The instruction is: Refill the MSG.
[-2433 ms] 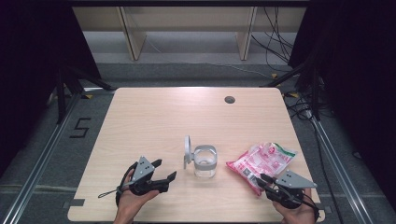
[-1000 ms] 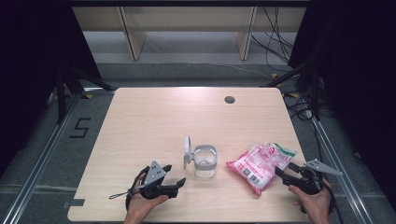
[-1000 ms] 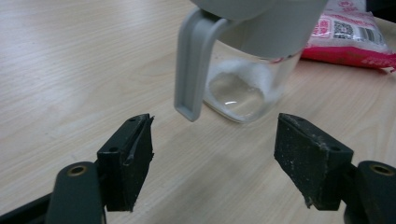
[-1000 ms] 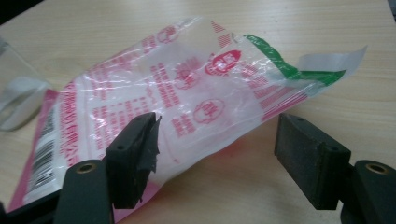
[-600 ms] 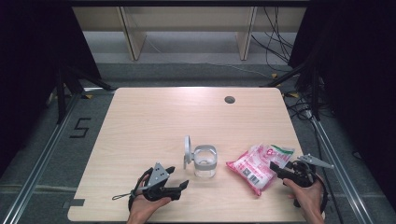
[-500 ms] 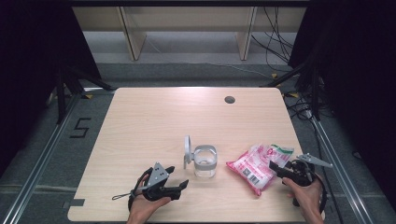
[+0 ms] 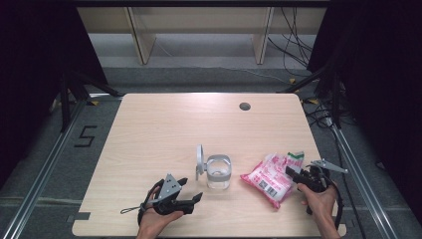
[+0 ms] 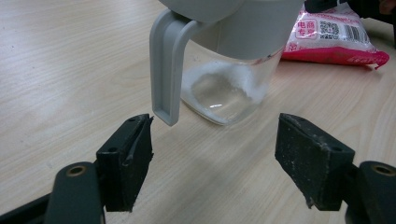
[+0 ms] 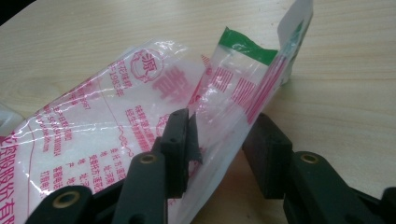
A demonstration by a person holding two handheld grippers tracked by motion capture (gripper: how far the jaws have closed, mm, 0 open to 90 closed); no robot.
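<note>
Tabletop (image 7: 164,129): pink bag's (image 9: 116,112) top edge between right fingers (image 9: 180,140).

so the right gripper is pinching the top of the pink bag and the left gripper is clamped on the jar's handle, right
Not quite. The left gripper is not clamped on the jar's handle: in the left gripper view its jaws stand wide open, short of the jar, with the handle's tip just above one jaw. The rest holds: the right gripper has been closing with the top of the pink bag between its jaws.

Pink-and-white bag (image 7: 268,176), green-edged; grey-lidded clear jar (image 7: 217,172)
</note>
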